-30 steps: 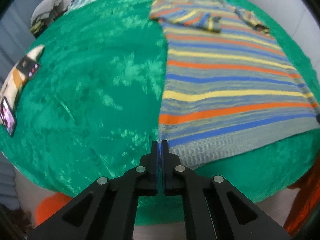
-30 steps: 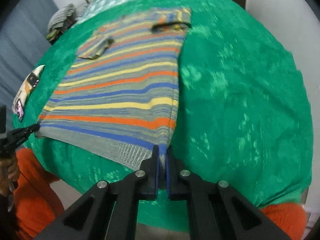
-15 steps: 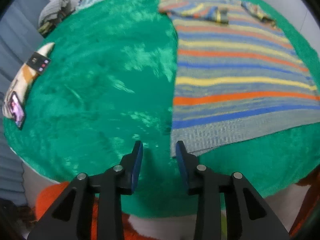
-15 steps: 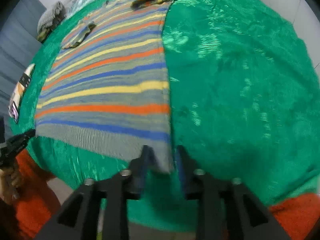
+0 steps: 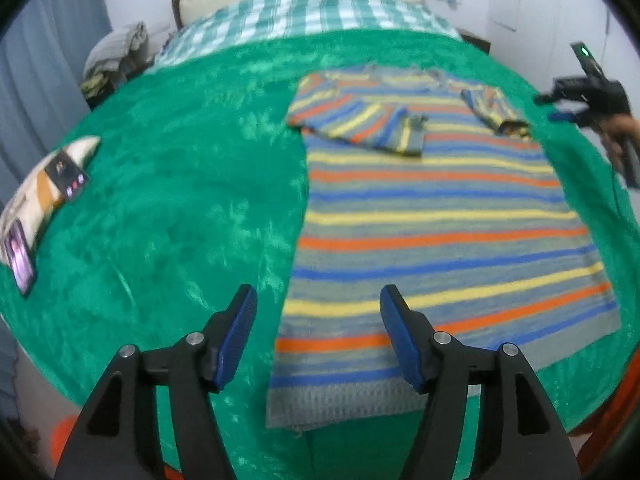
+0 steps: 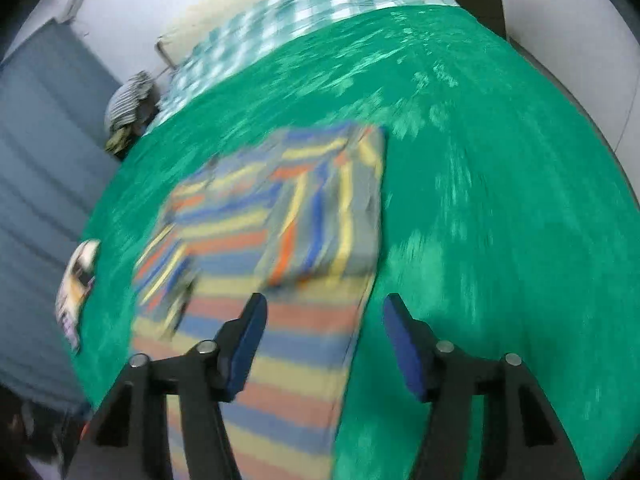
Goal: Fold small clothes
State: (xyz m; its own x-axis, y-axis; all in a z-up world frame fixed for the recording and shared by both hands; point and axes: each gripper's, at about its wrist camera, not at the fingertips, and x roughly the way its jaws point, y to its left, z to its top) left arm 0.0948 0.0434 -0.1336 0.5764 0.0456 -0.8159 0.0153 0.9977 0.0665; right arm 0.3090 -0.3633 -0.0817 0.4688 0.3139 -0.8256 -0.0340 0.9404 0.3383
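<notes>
A striped knit sweater (image 5: pixel 432 216) lies flat on the green blanket (image 5: pixel 192 208), both sleeves folded in over its chest. My left gripper (image 5: pixel 317 296) hovers above the sweater's near left hem corner. Its jaws are opening, and no cloth is pinched between the blue pads. In the blurred right wrist view, my right gripper (image 6: pixel 324 320) hangs over the sweater's (image 6: pixel 256 240) right edge, just below a folded sleeve. Its jaws are opening too, with nothing gripped. From the left wrist view the right gripper (image 5: pixel 560 108) shows small at the far right, in a hand.
Two phones (image 5: pixel 66 178) (image 5: pixel 20 256) rest on a small pillow at the blanket's left edge. A checked sheet (image 5: pixel 304 16) and a pillow lie at the head of the bed. A heap of clothes (image 5: pixel 116 56) sits at the far left.
Both grippers let go of the hem corners and opened. The right gripper swept up along the sweater's right edge to the sleeve. The left gripper pulled back and rose a little.
</notes>
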